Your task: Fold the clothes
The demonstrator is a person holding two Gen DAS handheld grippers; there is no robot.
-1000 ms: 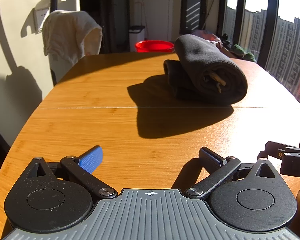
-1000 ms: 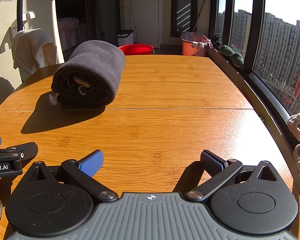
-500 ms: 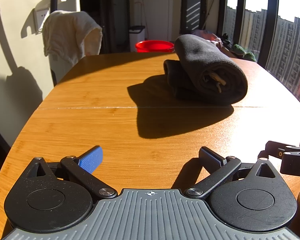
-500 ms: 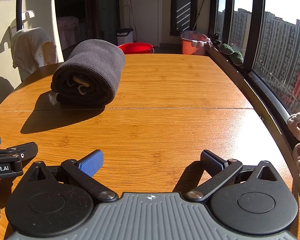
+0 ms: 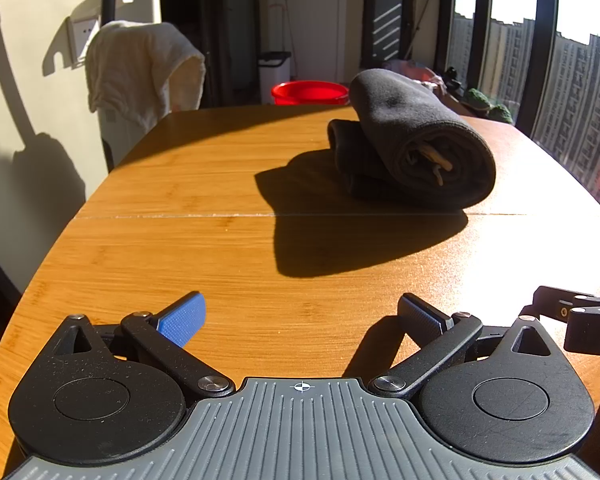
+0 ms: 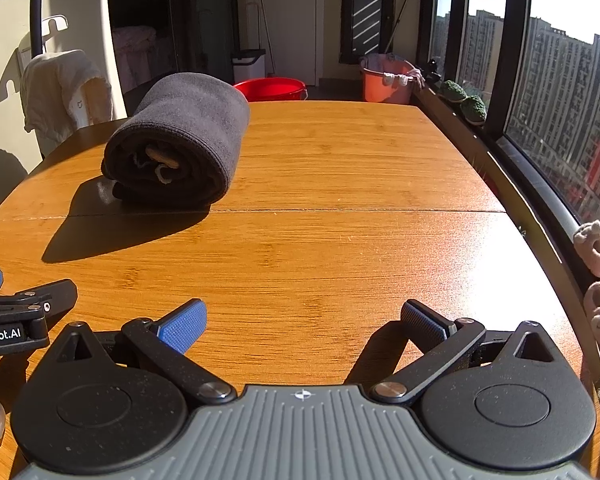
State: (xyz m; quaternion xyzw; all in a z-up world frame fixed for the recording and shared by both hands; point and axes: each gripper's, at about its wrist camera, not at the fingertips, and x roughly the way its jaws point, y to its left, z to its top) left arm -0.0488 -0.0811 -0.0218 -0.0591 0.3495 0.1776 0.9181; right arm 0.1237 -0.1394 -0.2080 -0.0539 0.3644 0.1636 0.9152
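A dark grey garment (image 5: 416,148) lies rolled into a thick bundle on the wooden table (image 5: 204,248), past the seam across the tabletop. In the right wrist view the same roll (image 6: 180,144) sits at the far left, its open end facing me. My left gripper (image 5: 300,316) hovers low over the near part of the table, open, nothing between its fingers. My right gripper (image 6: 304,320) is beside it, also open and empty. Each gripper shows at the edge of the other's view. Both are well short of the roll.
A white cloth (image 5: 140,72) hangs over something by the left wall. A red basin (image 5: 310,92) stands beyond the table's far edge, an orange bucket (image 6: 386,82) near the windows. Small slippers (image 6: 598,276) sit on the window ledge at right.
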